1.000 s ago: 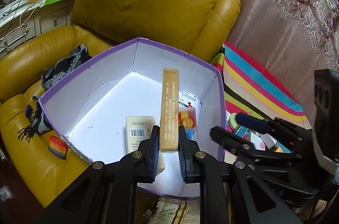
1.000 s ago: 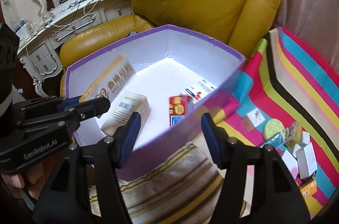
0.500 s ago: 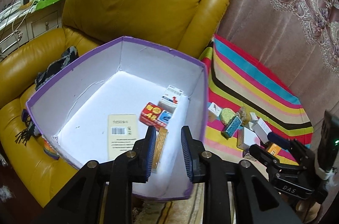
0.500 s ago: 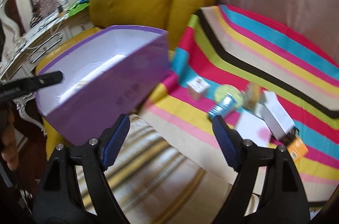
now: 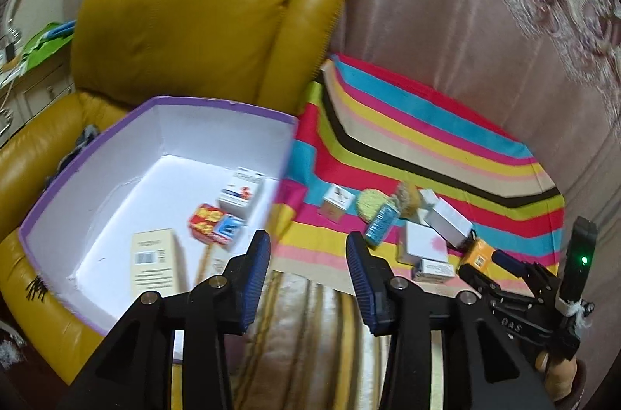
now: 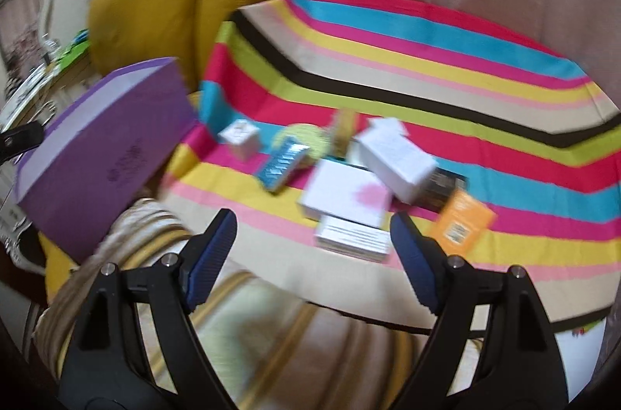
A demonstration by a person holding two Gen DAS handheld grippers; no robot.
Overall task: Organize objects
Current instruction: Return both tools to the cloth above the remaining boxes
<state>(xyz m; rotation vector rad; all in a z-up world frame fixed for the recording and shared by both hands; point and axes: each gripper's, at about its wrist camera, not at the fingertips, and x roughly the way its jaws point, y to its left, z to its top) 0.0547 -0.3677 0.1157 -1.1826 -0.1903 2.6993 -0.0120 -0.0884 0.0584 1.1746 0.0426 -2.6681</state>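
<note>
left claw (image 5: 308,268) agape, empty | right claw (image 6: 312,251) agape above white boxes (image 6: 351,235) | purple box (image 5: 217,103) rim leftward

We read little here — the letters "DAS" stand in pale print on the black body of the right gripper (image 5: 500,268), at four o'clock in the left wrist view. The cream box (image 5: 153,264) in the purple box (image 5: 217,105) bears a barcode, and so does the orange box (image 6: 462,222) — their digits and print are too blurred to read.
</note>
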